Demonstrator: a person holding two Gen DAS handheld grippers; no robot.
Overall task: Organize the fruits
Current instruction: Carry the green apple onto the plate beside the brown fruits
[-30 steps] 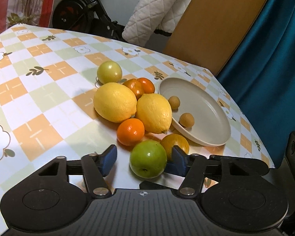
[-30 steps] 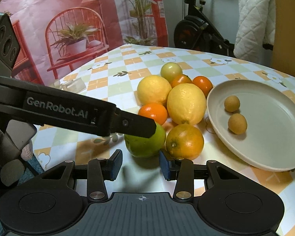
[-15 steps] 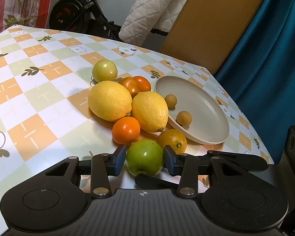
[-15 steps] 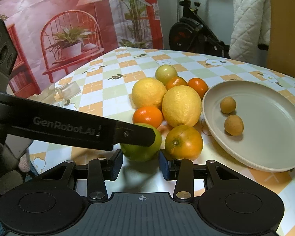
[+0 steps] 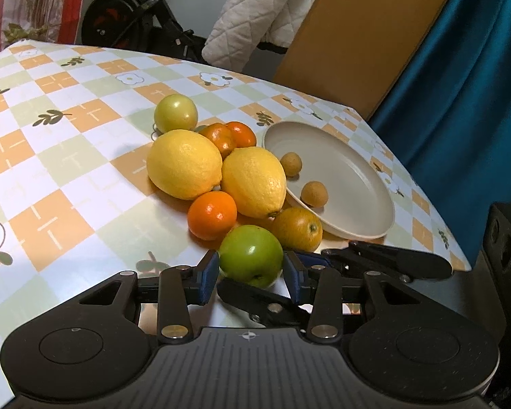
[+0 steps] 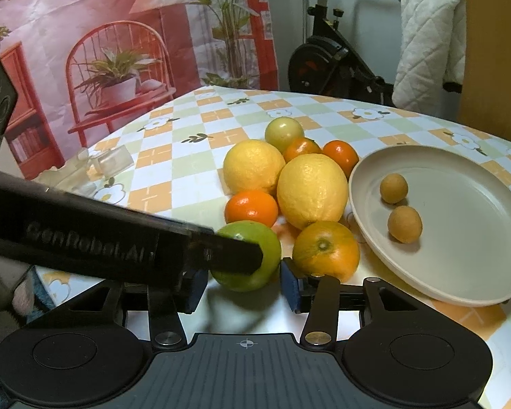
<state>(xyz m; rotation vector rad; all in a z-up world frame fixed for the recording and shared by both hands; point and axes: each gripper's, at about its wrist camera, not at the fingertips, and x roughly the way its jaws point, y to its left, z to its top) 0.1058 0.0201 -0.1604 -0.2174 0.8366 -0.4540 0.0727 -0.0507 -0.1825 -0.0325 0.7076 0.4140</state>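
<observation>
- The left gripper (image 5: pixel 250 274) has its blue fingers (image 5: pixel 207 277) clamped on the green apple (image 5: pixel 251 255), one on each side.
- The apple sits at the near edge of the fruit pile on the checked worktop (image 5: pixel 68 177), just beside an orange (image 5: pixel 298 228) and a mandarin (image 5: pixel 212 215).
- The right gripper (image 6: pixel 243 288) is right below the same apple — its fingers (image 6: pixel 289 288) are opening, apart, with nothing pressed between them.
- In the right view the left gripper's black arm crosses the apple from the left.
- Behind sit two lemons (image 5: pixel 184 163), two small orange fruits (image 5: pixel 230 136) and a pale green fruit (image 5: pixel 175 113).
- A beige plate (image 5: pixel 364 177) lies to the right of the pile, touching the orange — two small brown fruits (image 5: pixel 314 193) rest in it.
</observation>
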